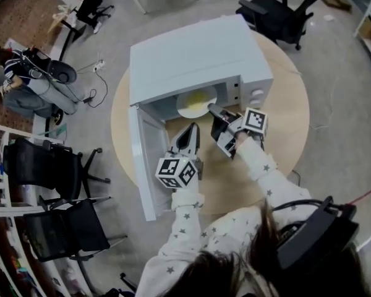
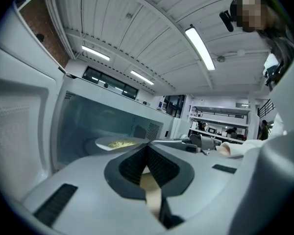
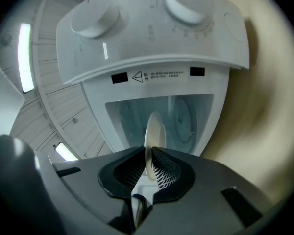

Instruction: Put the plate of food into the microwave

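Note:
A white plate (image 1: 195,101) with yellow food sits at the mouth of the open white microwave (image 1: 198,54). My right gripper (image 1: 215,111) is shut on its near rim. In the right gripper view the plate (image 3: 154,131) shows edge-on between the pads, in front of the microwave cavity (image 3: 181,116). My left gripper (image 1: 191,129) is shut and holds nothing; it hovers just left of the right one, in front of the opening. From the left gripper view I see the plate (image 2: 118,143) inside the cavity edge and the right gripper (image 2: 196,143) beside it.
The microwave door (image 1: 145,166) hangs open to the left, close to my left gripper. The microwave stands on a round wooden table (image 1: 284,135). Black office chairs (image 1: 275,11) ring the table, and a person (image 1: 25,79) sits at the far left.

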A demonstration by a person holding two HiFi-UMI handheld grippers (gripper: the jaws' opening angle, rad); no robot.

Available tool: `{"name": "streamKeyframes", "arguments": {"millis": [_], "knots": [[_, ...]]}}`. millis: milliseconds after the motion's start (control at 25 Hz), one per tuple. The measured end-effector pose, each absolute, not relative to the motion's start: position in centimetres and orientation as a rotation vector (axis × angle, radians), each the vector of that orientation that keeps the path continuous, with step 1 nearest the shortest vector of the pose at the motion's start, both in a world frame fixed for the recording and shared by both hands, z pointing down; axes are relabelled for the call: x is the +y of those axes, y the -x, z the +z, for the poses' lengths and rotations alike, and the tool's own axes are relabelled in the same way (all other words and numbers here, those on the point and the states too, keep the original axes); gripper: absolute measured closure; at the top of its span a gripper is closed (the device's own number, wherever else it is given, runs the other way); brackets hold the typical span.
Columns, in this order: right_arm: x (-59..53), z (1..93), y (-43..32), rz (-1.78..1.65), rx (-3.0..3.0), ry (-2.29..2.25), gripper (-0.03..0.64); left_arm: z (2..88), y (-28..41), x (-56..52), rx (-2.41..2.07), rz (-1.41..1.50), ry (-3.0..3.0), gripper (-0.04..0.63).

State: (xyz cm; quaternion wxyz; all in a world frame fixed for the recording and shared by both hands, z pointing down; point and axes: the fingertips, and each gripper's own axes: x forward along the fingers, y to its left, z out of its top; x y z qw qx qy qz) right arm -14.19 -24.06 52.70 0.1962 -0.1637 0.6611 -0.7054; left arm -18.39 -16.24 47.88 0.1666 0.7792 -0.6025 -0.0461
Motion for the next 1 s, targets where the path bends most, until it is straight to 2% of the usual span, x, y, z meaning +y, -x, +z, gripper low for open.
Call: {"name": "streamKeyframes", "arguments": {"millis": [1000], "knots": [[-30.6, 57.8, 18.5, -2.005, 1.844, 0.568, 0.589, 52.7, 20.9, -23.9, -1.599, -0.092, -2.188, 0.6]]}}
